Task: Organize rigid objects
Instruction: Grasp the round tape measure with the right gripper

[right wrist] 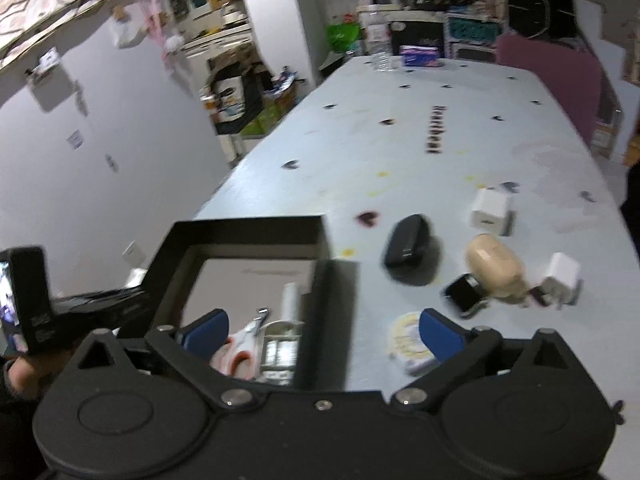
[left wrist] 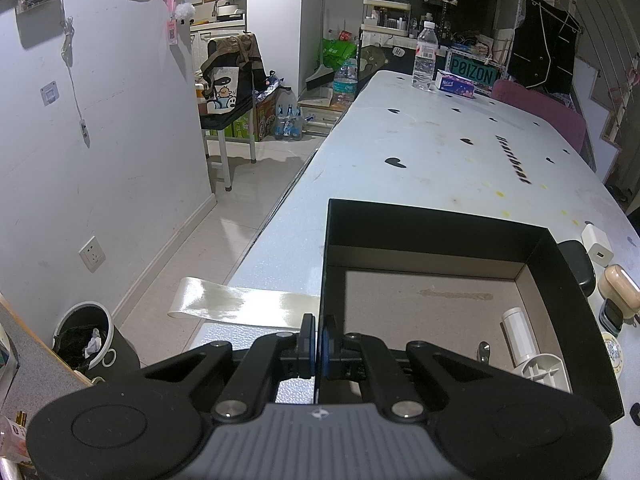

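The black box (left wrist: 436, 236) sits on the worktop (left wrist: 420, 152), its near-left wall clamped in the left claw (left wrist: 318, 346). Inside lie a white roller (left wrist: 520, 332) and scissors (right wrist: 240, 350). The right claw (right wrist: 322, 330), spread wide and empty, hangs above the box's right wall.

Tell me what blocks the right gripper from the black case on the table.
Nothing visible. The right gripper is open and empty, and the black case lies on bare table ahead, just right of the box wall.
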The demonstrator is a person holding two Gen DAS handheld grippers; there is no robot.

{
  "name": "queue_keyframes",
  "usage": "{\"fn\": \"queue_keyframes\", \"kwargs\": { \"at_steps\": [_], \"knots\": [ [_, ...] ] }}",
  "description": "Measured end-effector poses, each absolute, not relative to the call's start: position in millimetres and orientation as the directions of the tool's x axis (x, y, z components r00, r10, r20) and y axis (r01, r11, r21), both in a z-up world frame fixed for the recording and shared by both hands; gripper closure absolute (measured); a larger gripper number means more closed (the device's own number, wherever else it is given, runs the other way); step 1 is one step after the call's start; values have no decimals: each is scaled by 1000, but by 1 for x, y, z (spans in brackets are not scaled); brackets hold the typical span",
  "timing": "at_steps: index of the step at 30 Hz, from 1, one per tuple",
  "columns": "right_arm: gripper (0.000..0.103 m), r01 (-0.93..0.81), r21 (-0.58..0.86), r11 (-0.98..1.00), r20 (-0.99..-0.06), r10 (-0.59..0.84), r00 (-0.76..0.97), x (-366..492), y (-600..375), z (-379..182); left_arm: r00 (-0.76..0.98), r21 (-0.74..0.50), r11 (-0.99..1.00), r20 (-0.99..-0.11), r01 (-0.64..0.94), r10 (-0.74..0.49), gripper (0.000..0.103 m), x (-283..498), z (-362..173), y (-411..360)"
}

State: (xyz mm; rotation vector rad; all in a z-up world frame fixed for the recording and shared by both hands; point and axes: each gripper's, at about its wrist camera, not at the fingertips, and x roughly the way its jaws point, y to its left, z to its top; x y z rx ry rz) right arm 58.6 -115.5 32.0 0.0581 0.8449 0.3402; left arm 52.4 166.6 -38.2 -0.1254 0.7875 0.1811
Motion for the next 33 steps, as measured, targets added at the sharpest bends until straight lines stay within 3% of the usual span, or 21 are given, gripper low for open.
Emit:
{"fn": "queue_keyframes", "kwargs": {
  "at_steps": [19,27,31,33],
  "knots": [
    [0,-97,160,982,-732,184,655,93,-171,-25,691,-44,977,-713,-208,115,100,53,-38,166],
    [1,-86,169,982,-807,188,559,122,-166,-49,691,-42,977,-713,-208,116,100,53,-38,166],
    [21,-108,164,981,-837,196,511,129,-158,-62,691,-43,977,-713,-208,116,100,53,-38,166],
    [24,-118,166,979,-846,203,493,130,-154,-67,691,-43,977,-713,-208,116,100,53,-38,166]
  ]
}}
